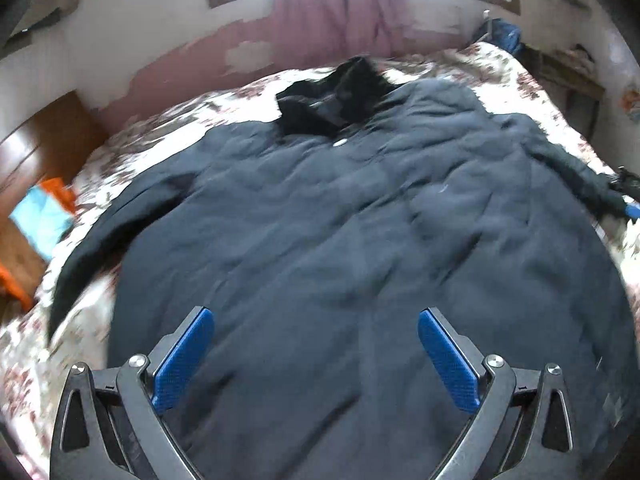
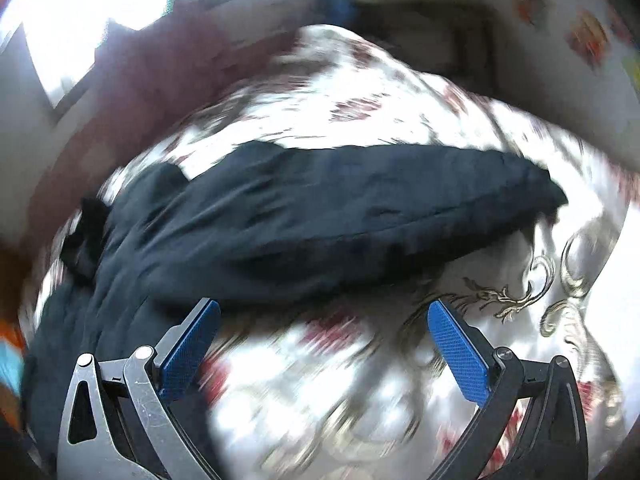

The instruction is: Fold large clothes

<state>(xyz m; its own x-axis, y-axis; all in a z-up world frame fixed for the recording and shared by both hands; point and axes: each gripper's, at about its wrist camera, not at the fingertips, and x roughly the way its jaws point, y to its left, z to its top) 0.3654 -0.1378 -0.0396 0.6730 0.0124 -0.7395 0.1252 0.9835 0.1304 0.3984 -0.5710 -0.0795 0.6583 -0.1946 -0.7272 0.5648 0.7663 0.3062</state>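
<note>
A large dark navy padded jacket point(image 1: 340, 220) lies spread flat on a floral bedspread point(image 1: 160, 128), black collar point(image 1: 336, 96) at the far end, sleeves out to both sides. My left gripper point(image 1: 316, 316) is open and empty, hovering over the jacket's lower part. In the right wrist view the jacket's right sleeve point(image 2: 340, 208) stretches across the bedspread point(image 2: 320, 380). My right gripper point(image 2: 324, 312) is open and empty just in front of the sleeve, not touching it. The right gripper also shows in the left wrist view point(image 1: 628, 196), by the sleeve's cuff.
A wall with pink curtains point(image 1: 332, 12) and windows stands behind the bed. A wooden cabinet point(image 1: 40, 140) with blue and orange items point(image 1: 44, 216) is at the left. A blue bag point(image 1: 500, 36) sits at the far right corner. The right wrist view is motion-blurred.
</note>
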